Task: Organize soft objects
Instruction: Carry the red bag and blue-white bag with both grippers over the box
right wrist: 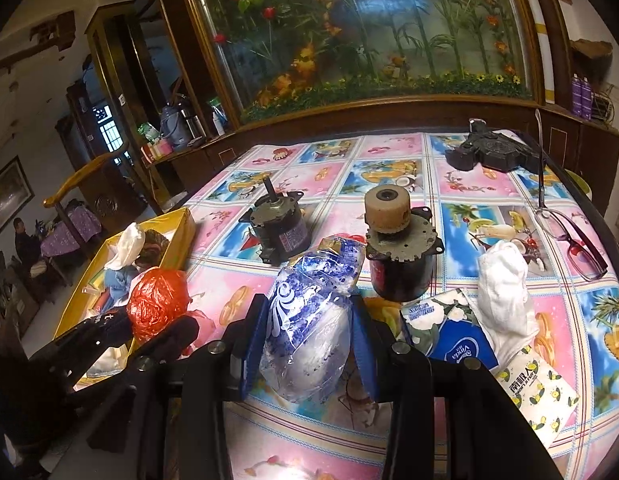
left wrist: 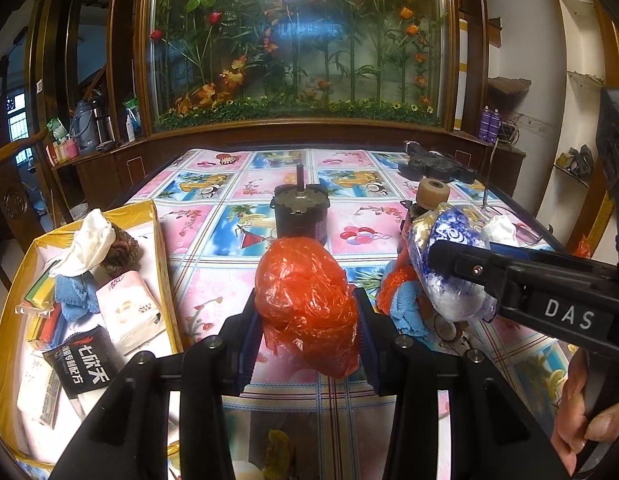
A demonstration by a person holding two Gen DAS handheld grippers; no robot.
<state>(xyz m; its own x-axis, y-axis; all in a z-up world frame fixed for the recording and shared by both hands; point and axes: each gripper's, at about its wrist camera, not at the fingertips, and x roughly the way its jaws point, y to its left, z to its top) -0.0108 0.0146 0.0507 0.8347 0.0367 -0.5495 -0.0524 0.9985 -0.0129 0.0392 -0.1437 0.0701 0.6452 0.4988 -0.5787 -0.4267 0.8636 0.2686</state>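
Above the patterned table [left wrist: 213,280], the left gripper [left wrist: 307,312] is clamped on a crumpled red plastic bag [left wrist: 305,292], the right gripper [right wrist: 305,344] on a blue-and-white bag [right wrist: 309,320] (both lifted). The yellow box [left wrist: 163,264] at left holds tissue packs [left wrist: 129,312], cloths and sponges.

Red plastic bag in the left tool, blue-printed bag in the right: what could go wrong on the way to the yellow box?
1. The red plastic bag bulges far above the left tool, and thin film could slip out.
2. The blue-printed bag in the right tool hangs close to the geared motor and could snag it.
3. The yellow box already looks crowded, so both tools may collide there.
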